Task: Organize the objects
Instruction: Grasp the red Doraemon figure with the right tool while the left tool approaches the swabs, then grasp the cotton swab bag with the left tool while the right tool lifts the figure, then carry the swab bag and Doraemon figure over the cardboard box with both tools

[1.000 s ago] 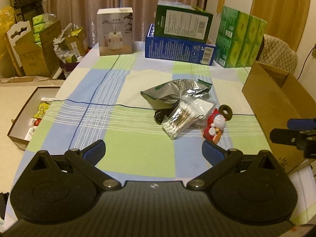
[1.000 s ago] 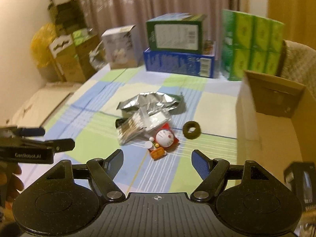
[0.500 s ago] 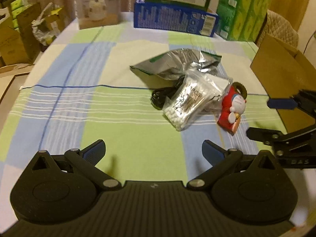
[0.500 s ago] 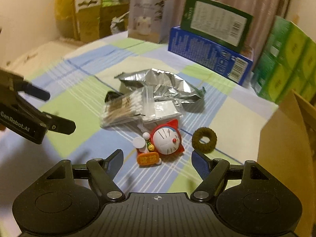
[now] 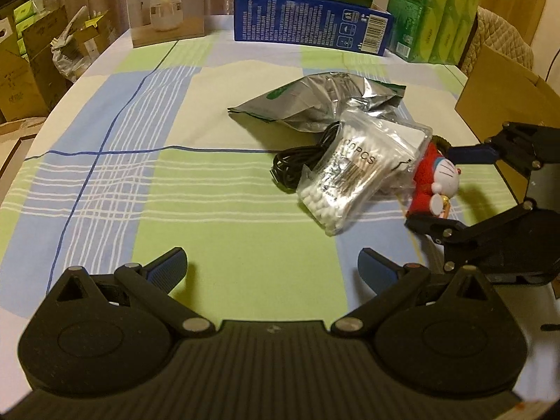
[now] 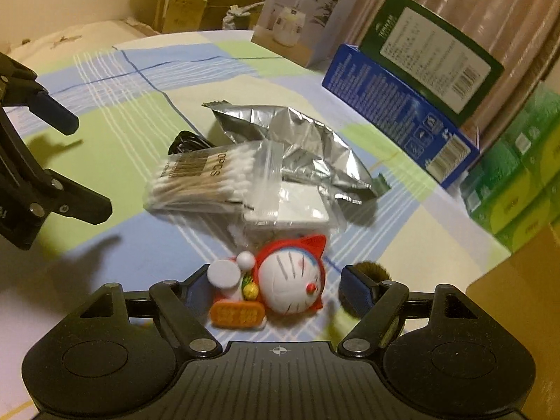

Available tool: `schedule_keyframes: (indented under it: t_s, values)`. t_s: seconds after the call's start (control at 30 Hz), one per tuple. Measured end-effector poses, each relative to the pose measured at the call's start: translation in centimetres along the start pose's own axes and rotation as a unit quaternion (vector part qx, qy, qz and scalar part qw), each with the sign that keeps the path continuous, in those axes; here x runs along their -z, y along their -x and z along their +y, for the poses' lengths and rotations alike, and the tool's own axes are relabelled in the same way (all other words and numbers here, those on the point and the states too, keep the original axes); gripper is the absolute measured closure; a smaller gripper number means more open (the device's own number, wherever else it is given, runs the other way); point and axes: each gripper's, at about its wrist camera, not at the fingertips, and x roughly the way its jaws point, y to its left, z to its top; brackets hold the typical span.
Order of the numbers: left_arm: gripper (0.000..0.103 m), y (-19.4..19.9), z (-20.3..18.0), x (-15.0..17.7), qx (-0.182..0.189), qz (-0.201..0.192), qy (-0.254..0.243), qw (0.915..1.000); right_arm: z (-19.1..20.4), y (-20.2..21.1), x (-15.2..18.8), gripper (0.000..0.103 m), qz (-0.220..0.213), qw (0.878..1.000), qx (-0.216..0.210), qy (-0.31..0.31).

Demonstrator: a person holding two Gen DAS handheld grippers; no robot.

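Left wrist view. The left gripper (image 5: 272, 266) hangs over the checked cloth of the desk (image 5: 147, 182), its blue-padded jaws spread wide with only bare cloth between them. The cluster of loose things lies at about 1 o'clock from it: a crumpled silver foil pouch (image 5: 315, 103) farthest back, a clear bag of cotton swabs (image 5: 353, 182) overlapping the pouch's near edge, and a coiled black cable (image 5: 297, 164) tucked against the bag at its 9 o'clock side. A red cat figurine (image 5: 435, 183) lies touching the bag at its 3 o'clock side. The right gripper (image 5: 451, 189) enters from 3 o'clock, one jaw above and one below the figurine. A cardboard box (image 5: 504, 80) stands at 2 o'clock; a humidifier carton (image 5: 164, 3), a blue carton (image 5: 311, 22) and green packs (image 5: 430, 14) line the far edge at 12 o'clock.

Right wrist view. The right gripper (image 6: 271, 288) has its jaws set wide, one either side of the figurine (image 6: 280, 283); the pads stand clear of it, and it rests on the cloth. A dark fuzzy ring (image 6: 371, 273) sits just behind the jaw at 3 o'clock. The swab bag (image 6: 217, 178) and the foil pouch (image 6: 297, 140) lie at 12 o'clock. The left gripper (image 6: 70, 164) shows at 9 o'clock, jaws apart and empty.
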Motion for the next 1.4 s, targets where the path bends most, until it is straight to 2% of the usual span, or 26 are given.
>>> schedule_keyframes:
  t_s: [0.07,0.1,0.23,0.33,0.4,0.43,0.6,0.73,0.9,1.0,1.07,1.17,1.4]
  values:
    - [0.001,-0.1,0.1,0.0,0.003,0.0,0.004,1.0,-0.2,-0.1,-0.3,0.03,0.006,1.0,-0.01,-0.017]
    - [0.001,-0.2,0.2,0.0,0.003,-0.001,0.006,1.0,-0.5,-0.1,-0.3,0.039,0.01,0.999,-0.019,-0.032]
    - [0.001,-0.3,0.3,0.0,0.006,0.001,0.007,1.0,-1.3,0.5,-0.1,0.039,0.017,0.995,-0.034,-0.093]
    - [0.001,-0.4,0.0,-0.3,0.008,-0.003,-0.014,0.9999,-2.2,1.0,0.1,0.039,0.026,0.989,-0.039,-0.141]
    - [0.008,-0.7,-0.5,-0.8,0.02,-0.004,-0.045,0.9988,-3.1,1.6,0.2,0.039,0.031,0.983,-0.042,-0.176]
    - [0.016,-0.8,-0.7,-1.1,0.03,-0.004,-0.06,0.9977,-3.6,1.9,0.2,0.039,0.033,0.98,-0.042,-0.192]
    - [0.02,-1.3,-2.0,-3.4,0.068,-0.014,-0.141,0.9875,-5.5,3.1,0.1,0.039,0.036,0.967,-0.034,-0.248]
    - [0.034,-2.2,-2.9,-5.1,0.099,-0.019,-0.173,0.9798,-6.2,3.8,0.2,0.039,0.034,0.962,-0.035,-0.27]
    - [0.038,-3.7,-4.5,-5.9,0.104,-0.008,-0.23,0.9675,-6.5,4.6,0.4,0.039,0.034,0.958,-0.029,-0.282]
    - [0.052,-4.6,-5.2,-6.1,0.113,0.006,-0.251,0.9615,-6.5,4.9,0.5,0.039,0.034,0.957,-0.027,-0.286]
    - [0.069,-4.7,-5.6,-6.2,0.103,0.011,-0.265,0.9585,-6.5,5.3,0.5,0.039,0.032,0.956,-0.028,-0.289]
    - [0.079,-4.1,-5.8,-6.3,0.102,0.028,-0.255,0.9611,-6.3,5.9,0.5,0.039,0.03,0.955,-0.032,-0.293]
    - [0.081,-0.6,-5.1,-4.6,0.101,0.076,-0.157,0.9795,-5.7,8.3,0.4,0.039,0.033,0.95,-0.038,-0.31]
